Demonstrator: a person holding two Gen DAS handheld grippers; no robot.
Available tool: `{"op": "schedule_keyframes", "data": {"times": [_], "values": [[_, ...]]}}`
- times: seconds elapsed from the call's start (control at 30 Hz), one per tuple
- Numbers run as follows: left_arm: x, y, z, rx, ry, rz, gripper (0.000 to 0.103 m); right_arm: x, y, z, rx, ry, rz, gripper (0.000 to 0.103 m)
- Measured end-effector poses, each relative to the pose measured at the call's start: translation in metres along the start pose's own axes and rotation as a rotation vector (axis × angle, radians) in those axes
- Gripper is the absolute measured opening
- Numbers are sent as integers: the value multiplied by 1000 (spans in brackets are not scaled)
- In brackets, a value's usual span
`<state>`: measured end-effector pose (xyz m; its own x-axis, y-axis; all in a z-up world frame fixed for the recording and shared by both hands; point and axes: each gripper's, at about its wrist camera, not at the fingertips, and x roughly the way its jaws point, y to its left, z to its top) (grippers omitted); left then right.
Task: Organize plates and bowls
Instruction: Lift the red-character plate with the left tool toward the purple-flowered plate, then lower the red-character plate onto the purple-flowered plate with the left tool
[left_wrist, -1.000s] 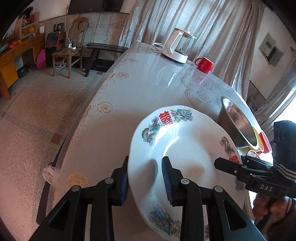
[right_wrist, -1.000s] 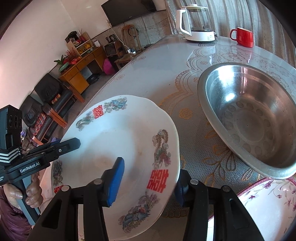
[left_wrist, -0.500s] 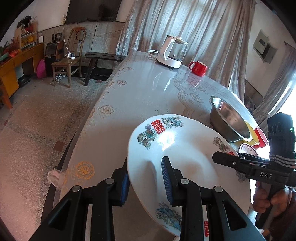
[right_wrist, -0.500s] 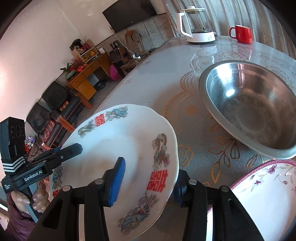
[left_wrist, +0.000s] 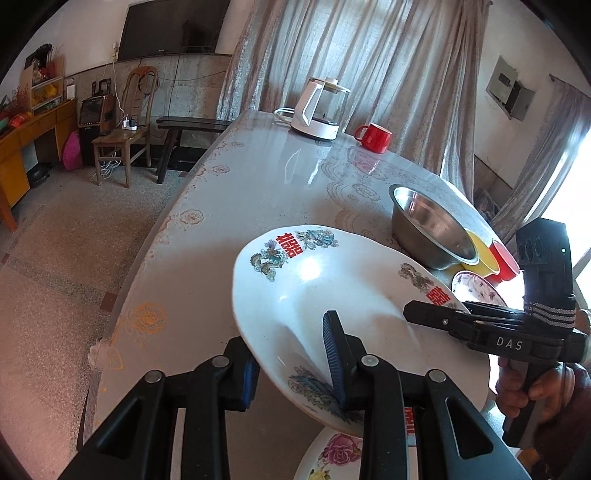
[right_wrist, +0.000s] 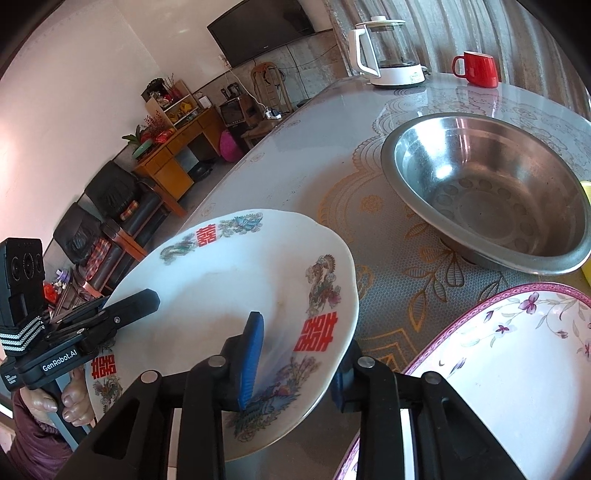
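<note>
The left tongs (left_wrist: 291, 354) are clamped on the near rim of a white plate with red characters (left_wrist: 332, 288), one pad above the rim and one beneath. The right tongs (right_wrist: 295, 354) straddle the opposite rim; their jaws have just been closing on it, and the pads now appear to press the rim from both faces. The plate is round, so it has no long axis. It is held between the two tongs above the desk (right_wrist: 295, 155), tilted, its hollow face turned up and its far edge higher than the near one.

Under its near edge, in the left wrist view, lies a plate with pink flowers (left_wrist: 336, 450). Just to the right sits a pink-rimmed floral plate (right_wrist: 509, 354), its rim close to the held plate. Beyond that stands a steel bowl (right_wrist: 491, 192), with a yellow bowl (left_wrist: 480, 254) and a red bowl (left_wrist: 506, 258) behind it.

The desk's left edge runs near the plate; bare surface stretches ahead to a white kettle (right_wrist: 388, 51) and a red mug (right_wrist: 476, 68) at the far end.
</note>
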<state>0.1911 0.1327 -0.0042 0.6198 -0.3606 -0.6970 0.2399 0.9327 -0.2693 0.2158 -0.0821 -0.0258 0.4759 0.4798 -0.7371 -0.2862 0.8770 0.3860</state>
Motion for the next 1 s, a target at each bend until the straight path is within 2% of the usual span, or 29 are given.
{"op": "schedule_keyframes", "data": {"times": [0.27, 0.5, 0.73, 1.0], "values": [[-18, -12, -3, 12, -52, -26, 33, -12, 7, -3, -18, -42, 53, 30], [-41, -32, -7, 19, -96, -37, 33, -37, 9, -9, -36, -99, 44, 30], [-62, -68, -22, 45, -124, -69, 35, -80, 6, -31, -64, -162, 8, 30], [-64, -122, -37, 87, -103, -133, 35, -128, -17, -55, -45, -198, -40, 30]]}}
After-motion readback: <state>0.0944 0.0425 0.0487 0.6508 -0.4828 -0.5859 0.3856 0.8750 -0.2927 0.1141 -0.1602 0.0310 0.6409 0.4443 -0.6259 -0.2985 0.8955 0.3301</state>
